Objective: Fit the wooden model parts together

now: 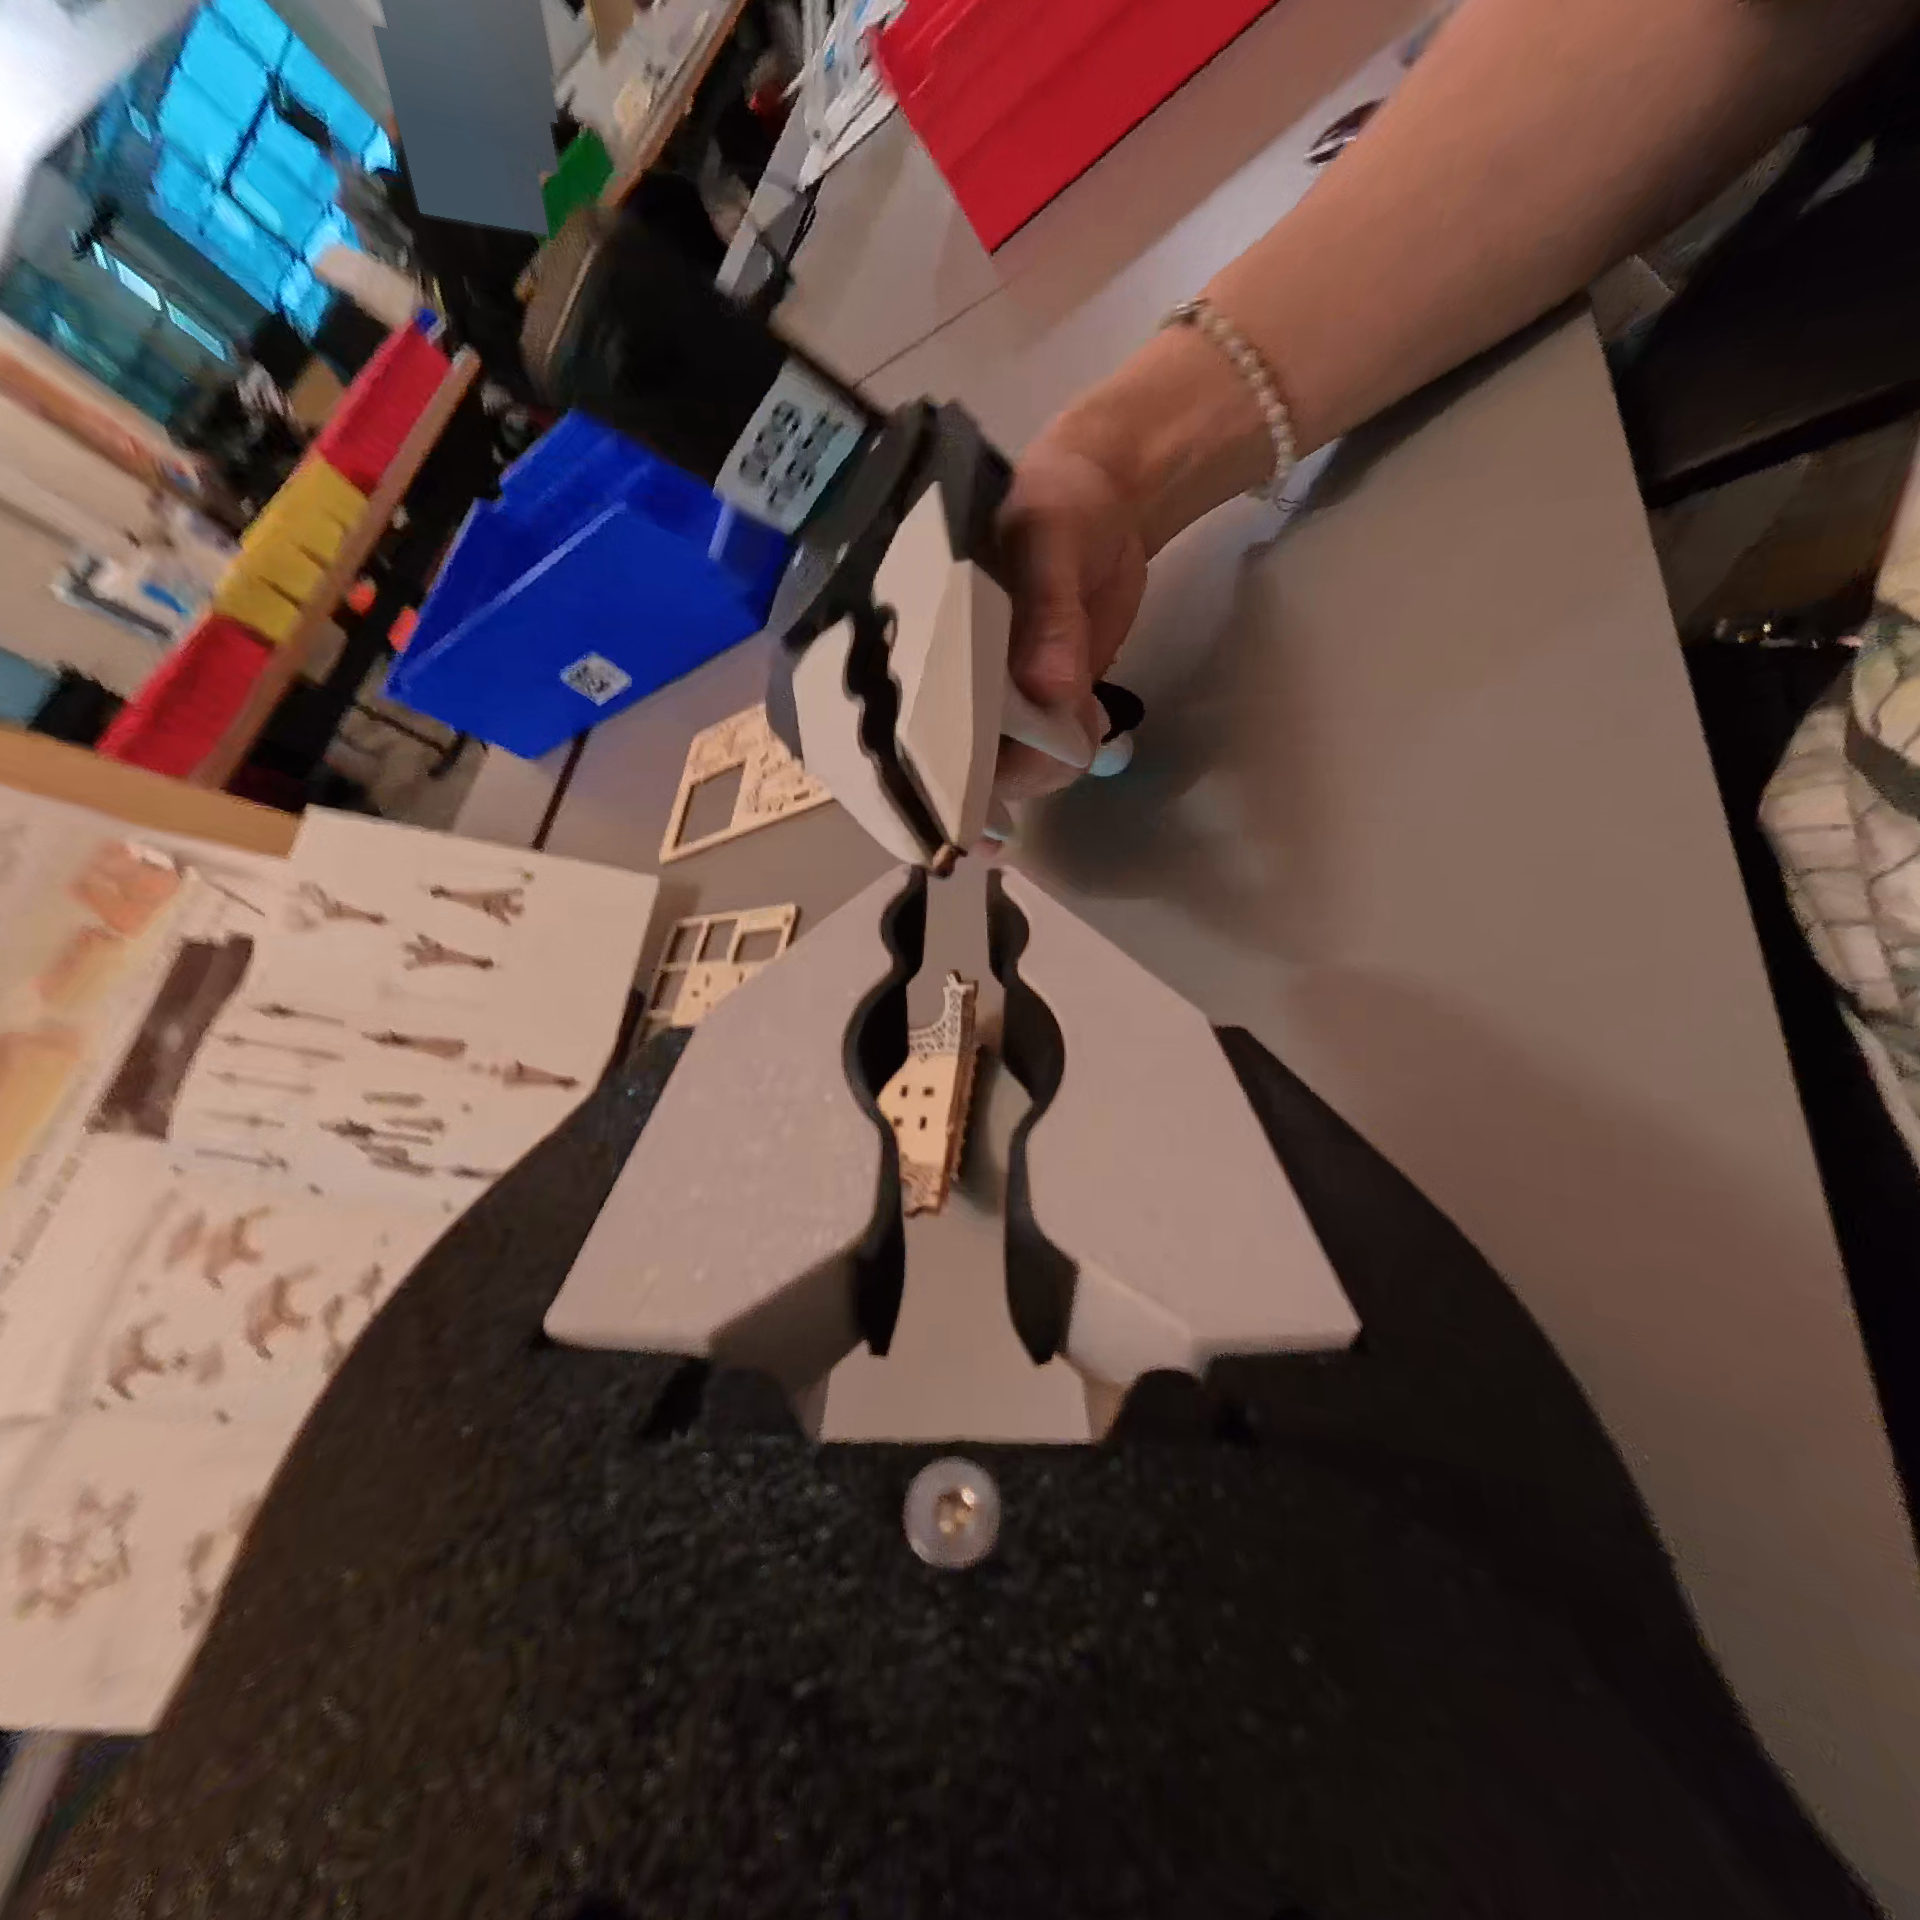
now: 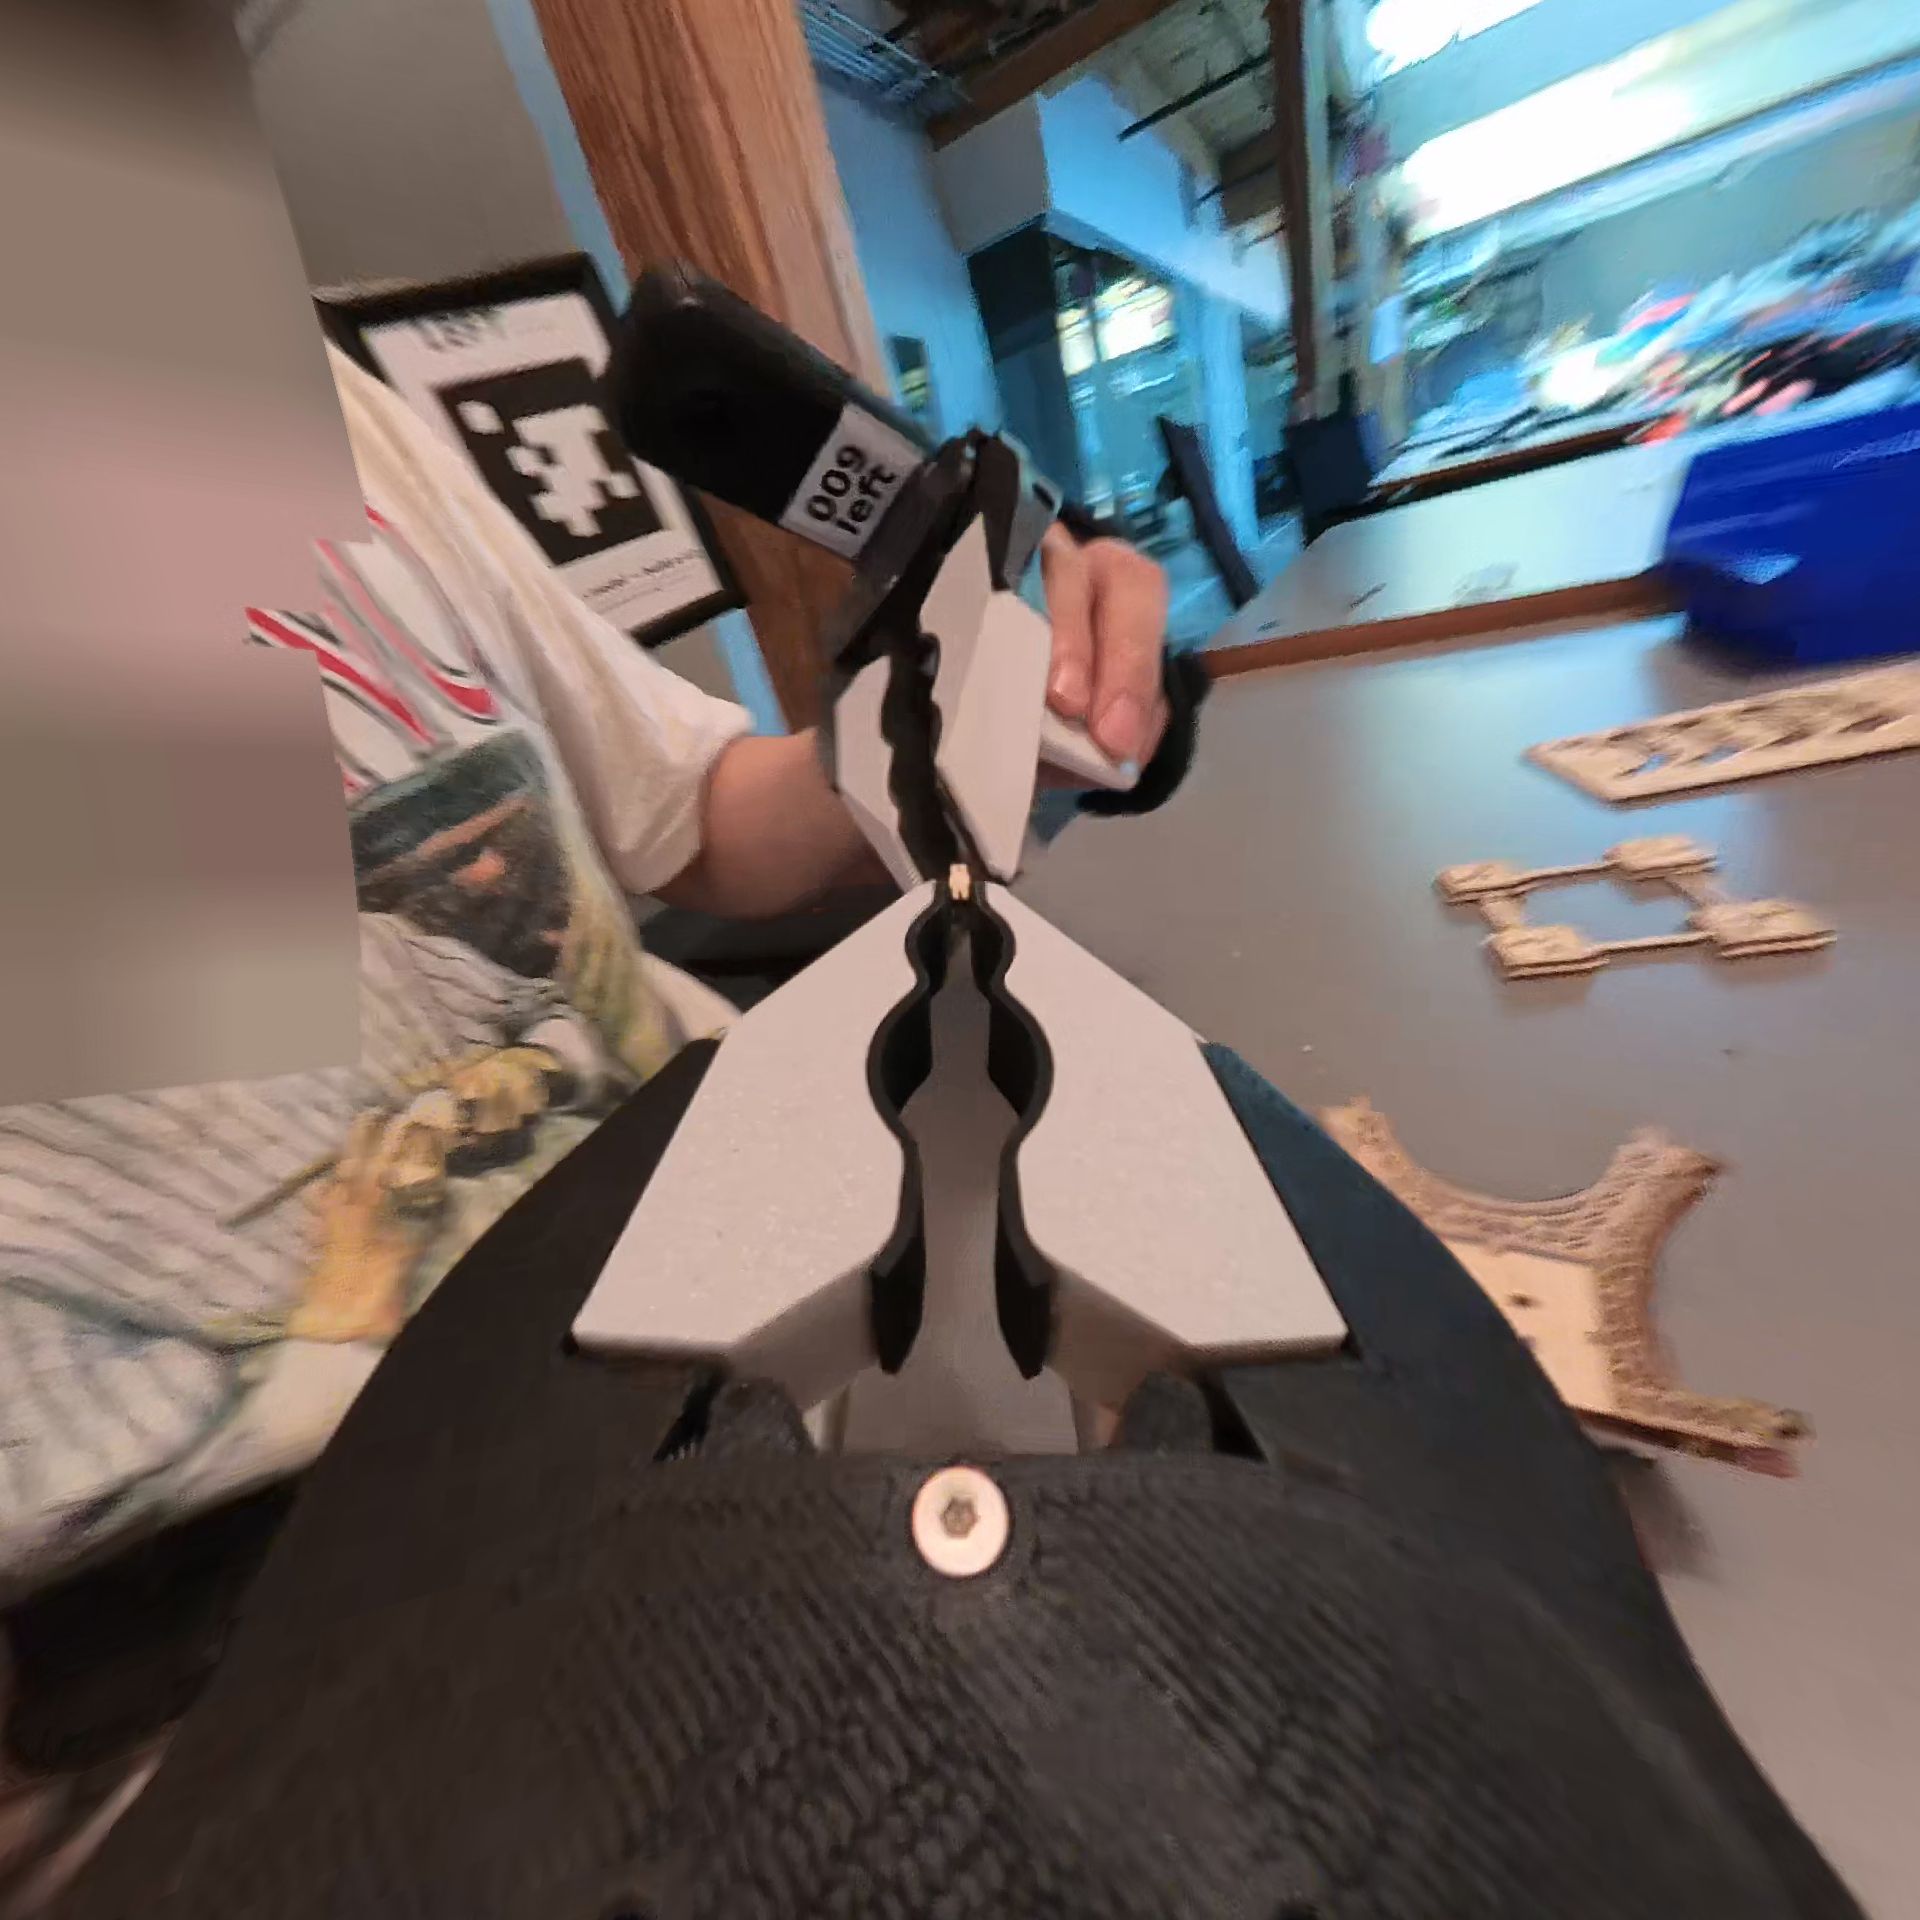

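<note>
Table point(image 1: 1403, 935) lies grey under both grippers, with a paper guide point(image 1: 312, 1039) to the left of the left gripper point(image 1: 956, 883). That gripper is spread a little, and a wooden tower part point(image 1: 935, 1101) shows between its fingers; I cannot tell if it is held. Tip to tip with it, the right gripper point(image 2: 958, 912) is almost pressed together, pinching a tiny wooden peg point(image 2: 958, 885), likely to push it in.

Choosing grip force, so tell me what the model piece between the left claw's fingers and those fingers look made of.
Model piece: thin pale plywood, probably laser-cut; unfinished tan face, darker edges, fine lattice cutouts. Fingers: matte grey, grainy plastic, likely 3D-printed, with black wavy inner pads, maybe rubber.
</note>
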Motion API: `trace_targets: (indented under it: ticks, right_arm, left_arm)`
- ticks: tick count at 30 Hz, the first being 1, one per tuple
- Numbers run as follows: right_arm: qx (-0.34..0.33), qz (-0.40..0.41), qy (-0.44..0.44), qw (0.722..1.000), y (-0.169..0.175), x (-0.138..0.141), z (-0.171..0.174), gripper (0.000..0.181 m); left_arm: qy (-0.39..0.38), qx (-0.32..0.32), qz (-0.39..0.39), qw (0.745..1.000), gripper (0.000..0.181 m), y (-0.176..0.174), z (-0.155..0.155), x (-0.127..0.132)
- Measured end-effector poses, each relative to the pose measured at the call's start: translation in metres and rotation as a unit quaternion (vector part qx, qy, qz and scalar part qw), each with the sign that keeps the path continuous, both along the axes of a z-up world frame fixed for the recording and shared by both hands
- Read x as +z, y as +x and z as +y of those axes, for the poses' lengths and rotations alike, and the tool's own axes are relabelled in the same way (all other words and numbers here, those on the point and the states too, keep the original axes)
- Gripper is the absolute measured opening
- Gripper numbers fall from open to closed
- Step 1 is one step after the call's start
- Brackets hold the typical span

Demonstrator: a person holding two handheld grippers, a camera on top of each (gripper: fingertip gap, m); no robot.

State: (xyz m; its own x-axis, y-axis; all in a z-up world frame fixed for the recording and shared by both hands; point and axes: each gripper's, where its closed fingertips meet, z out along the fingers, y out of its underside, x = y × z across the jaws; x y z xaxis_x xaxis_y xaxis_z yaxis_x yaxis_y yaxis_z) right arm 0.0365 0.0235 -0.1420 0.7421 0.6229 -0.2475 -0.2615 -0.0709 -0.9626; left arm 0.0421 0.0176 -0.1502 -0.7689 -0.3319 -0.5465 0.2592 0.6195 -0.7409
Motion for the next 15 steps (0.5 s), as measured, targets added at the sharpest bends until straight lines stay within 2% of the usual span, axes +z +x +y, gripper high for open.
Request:
trace_targets:
  ticks: [6, 15]
  right_arm:
    - [-0.096, -0.173, 0.084, 0.977, 0.002, -0.004, 0.008, 0.001]
    - [-0.115, -0.186, 0.09, 0.972, 0.003, -0.004, 0.011, 0.002]
  left_arm:
    - [-0.059, 0.048, 0.081, 0.994, 0.007, 0.007, 0.013, 0.0]
    - [-0.076, 0.028, 0.101, 0.992, 0.003, 0.0, 0.01, 0.003]
